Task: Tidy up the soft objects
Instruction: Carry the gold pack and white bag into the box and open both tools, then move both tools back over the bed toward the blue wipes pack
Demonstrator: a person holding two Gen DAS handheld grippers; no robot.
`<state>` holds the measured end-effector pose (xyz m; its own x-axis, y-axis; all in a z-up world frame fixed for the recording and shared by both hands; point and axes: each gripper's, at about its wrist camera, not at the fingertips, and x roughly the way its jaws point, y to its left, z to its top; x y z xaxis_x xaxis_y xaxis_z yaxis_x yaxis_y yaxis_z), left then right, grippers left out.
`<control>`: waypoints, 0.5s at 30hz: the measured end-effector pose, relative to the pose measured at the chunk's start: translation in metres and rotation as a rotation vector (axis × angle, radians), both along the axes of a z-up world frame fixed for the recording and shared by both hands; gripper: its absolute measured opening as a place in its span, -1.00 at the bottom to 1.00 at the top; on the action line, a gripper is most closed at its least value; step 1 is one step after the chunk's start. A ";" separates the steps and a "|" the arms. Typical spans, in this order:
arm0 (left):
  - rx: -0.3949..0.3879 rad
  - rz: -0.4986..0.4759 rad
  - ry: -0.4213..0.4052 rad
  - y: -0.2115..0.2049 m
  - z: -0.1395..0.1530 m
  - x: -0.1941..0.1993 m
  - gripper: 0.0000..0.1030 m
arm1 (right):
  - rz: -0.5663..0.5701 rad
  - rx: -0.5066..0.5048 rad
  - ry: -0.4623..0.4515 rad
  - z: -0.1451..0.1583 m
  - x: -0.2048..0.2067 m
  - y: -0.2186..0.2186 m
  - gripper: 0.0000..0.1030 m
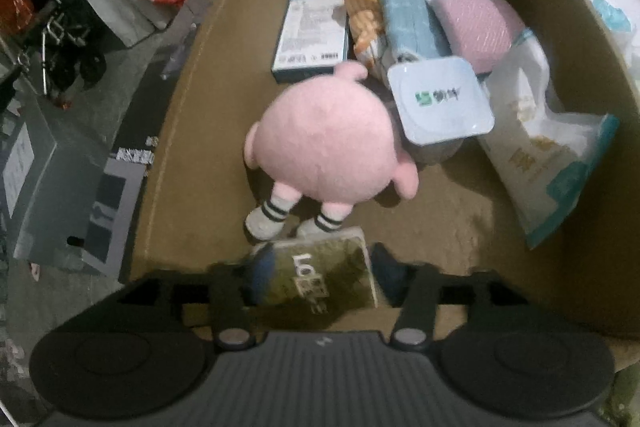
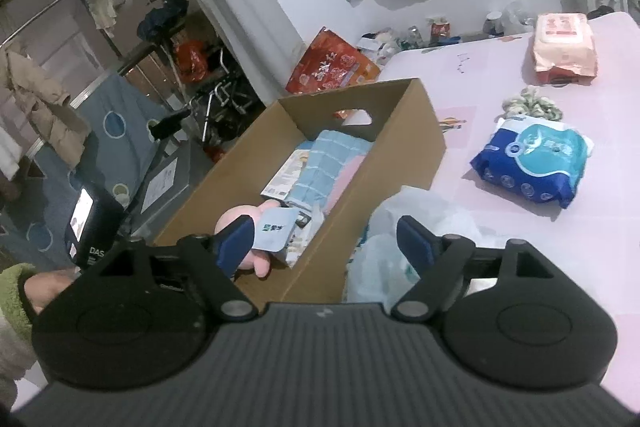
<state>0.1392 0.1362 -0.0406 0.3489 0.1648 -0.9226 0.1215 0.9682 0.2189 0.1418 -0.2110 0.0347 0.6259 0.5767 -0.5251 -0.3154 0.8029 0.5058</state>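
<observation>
Cardboard box (image 1: 224,75) floor lies bare beside pink plush (image 1: 324,147).

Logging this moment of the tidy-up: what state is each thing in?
Cardboard box: open-topped, partly filled.
Pink plush toy: inside box, face down.
Green packet: in box, between left gripper's open jaws.
Right gripper: open, empty.
Blue wipes pack: on table, outside box.

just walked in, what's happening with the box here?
A person is packing soft items into the cardboard box, one gripper in each hand. The left tool is over the box, jaws apart around a small green packet. Beyond it lies a pink plush toy. The right tool hangs open, holding nothing. A blue wipes pack is on the pink table.
</observation>
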 end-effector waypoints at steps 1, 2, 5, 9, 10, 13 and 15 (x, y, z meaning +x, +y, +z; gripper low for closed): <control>-0.001 0.000 -0.007 0.000 0.003 -0.001 0.23 | -0.005 0.003 0.001 -0.001 0.000 -0.002 0.55; -0.005 0.003 -0.010 -0.001 0.006 -0.002 0.25 | -0.012 0.010 0.004 -0.001 0.000 -0.005 0.56; -0.055 0.027 -0.027 0.000 0.019 -0.005 0.38 | -0.024 0.040 0.002 -0.003 -0.001 -0.013 0.57; -0.113 0.022 -0.092 -0.009 0.044 -0.014 0.46 | -0.036 0.127 -0.004 -0.004 -0.007 -0.028 0.62; -0.123 0.008 -0.116 -0.014 0.051 -0.016 0.49 | -0.040 0.152 -0.004 -0.004 -0.009 -0.033 0.63; -0.143 -0.041 -0.199 -0.032 0.076 -0.021 0.61 | -0.064 0.228 0.001 -0.006 -0.016 -0.053 0.65; -0.159 -0.078 -0.249 -0.048 0.093 -0.020 0.70 | -0.091 0.265 0.001 -0.006 -0.021 -0.070 0.65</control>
